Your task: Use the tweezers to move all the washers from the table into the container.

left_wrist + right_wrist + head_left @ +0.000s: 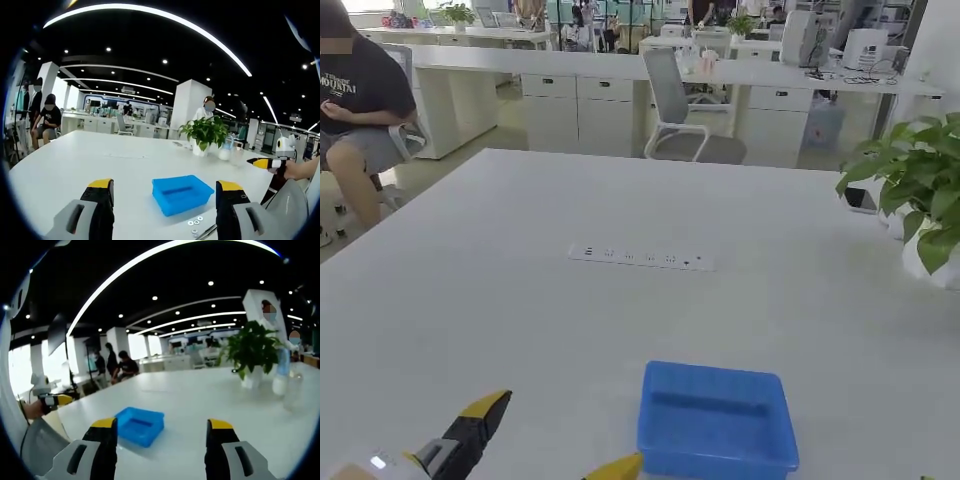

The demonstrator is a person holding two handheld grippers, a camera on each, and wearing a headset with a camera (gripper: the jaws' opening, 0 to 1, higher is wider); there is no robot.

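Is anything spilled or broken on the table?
Nothing stands out. The blue container sits flat and looks empty, and a few washers lie loose on the table beside it, not yet moved.

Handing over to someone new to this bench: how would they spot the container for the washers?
Look at the large white table, near its front edge, closer to the person than the flat white power strip. There sits a shallow rectangular blue plastic tray. It is the one bright blue thing on the table; the small metal washers lie beside it.
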